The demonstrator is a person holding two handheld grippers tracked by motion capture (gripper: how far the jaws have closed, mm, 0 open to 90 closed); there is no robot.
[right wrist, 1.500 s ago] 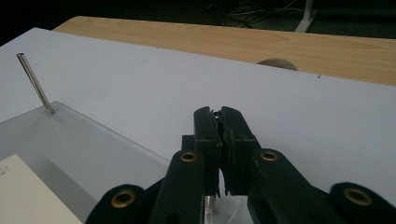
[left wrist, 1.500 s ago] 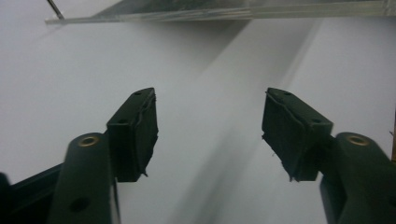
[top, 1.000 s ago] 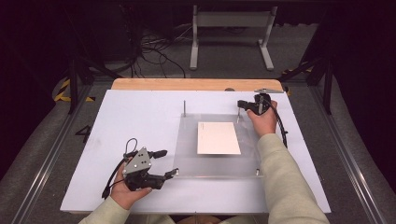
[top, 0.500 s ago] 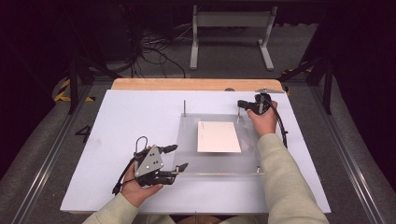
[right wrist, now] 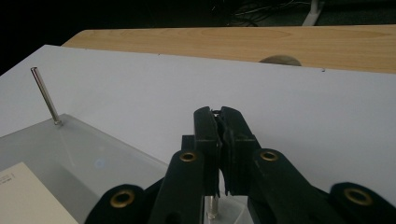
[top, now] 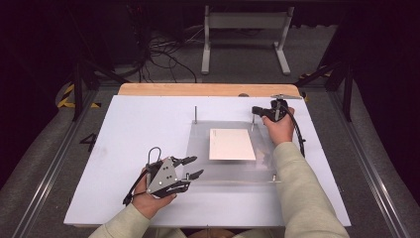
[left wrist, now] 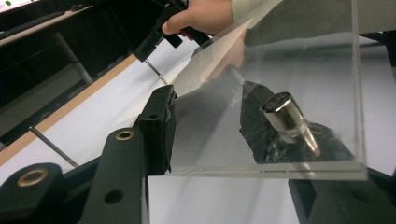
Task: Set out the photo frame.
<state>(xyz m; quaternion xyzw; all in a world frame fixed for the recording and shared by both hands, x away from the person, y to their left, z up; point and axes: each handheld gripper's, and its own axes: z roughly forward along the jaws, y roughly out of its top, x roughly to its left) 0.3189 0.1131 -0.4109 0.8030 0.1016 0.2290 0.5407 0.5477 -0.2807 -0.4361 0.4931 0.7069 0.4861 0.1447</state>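
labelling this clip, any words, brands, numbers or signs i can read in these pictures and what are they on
No text can be read in any view.
Cream rectangular card under the clear acrylic plate: its face looks blank in the high view; faint marks at its corner in the right gripper view are too small and blurred to read.
Black two-jaw grippers, left and right: no label or brand shows.
White table board: unmarked.

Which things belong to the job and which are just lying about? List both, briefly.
In the job:
- clear plate
- white card
- left tool, whose jaws have just been closing, with the plate's near-left peg between them, not yet gripped
- right tool, shut on the far-right post

Lying about:
- floor cables
- grey stand
- wooden board
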